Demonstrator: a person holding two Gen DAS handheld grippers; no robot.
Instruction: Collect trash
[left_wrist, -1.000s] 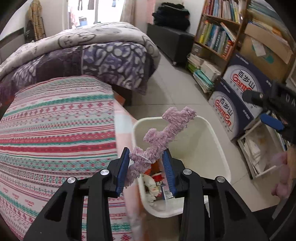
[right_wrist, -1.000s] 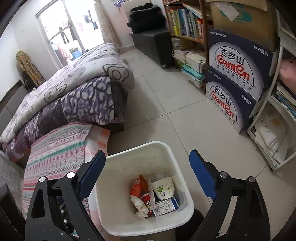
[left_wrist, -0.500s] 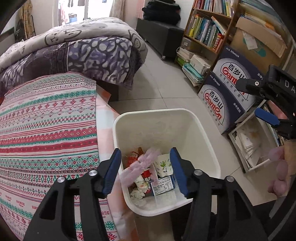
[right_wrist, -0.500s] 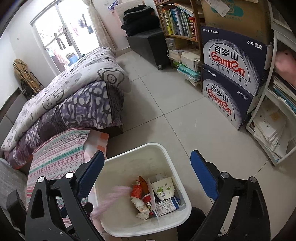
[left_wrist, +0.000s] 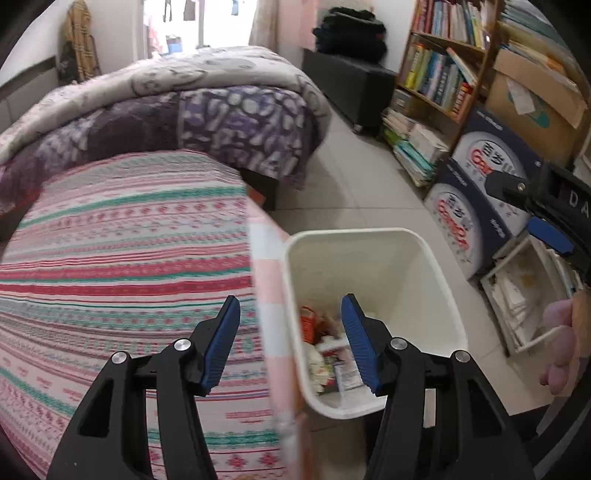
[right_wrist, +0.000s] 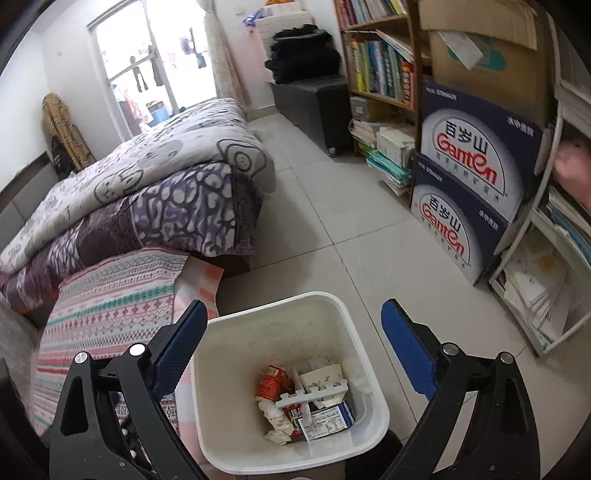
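Observation:
A white plastic bin (right_wrist: 365, 354) stands on the tiled floor beside the bed, also seen in the left wrist view (left_wrist: 436, 273). It holds a red can (right_wrist: 271, 382), a paper cup (right_wrist: 321, 378), a small carton (right_wrist: 325, 421), crumpled tissue (right_wrist: 277, 417) and a pale notched strip (right_wrist: 314, 393) lying across the top. My left gripper (left_wrist: 290, 297) is open with nothing between its blue pads, above the bin's left rim and the bed edge. My right gripper (right_wrist: 293, 302) is open wide above the bin, holding nothing.
A striped blanket (left_wrist: 129, 240) and a purple patterned quilt (left_wrist: 221, 122) cover the bed on the left. Stacked Ganten boxes (right_wrist: 472, 177), a bookshelf (right_wrist: 380, 74) and a white paper rack (right_wrist: 546, 258) line the right. A person's hand (left_wrist: 561, 343) shows at the right edge.
My left gripper opened and let go of the purple fuzzy strip, which fell into the bin. The left view has since swung left toward the bed.

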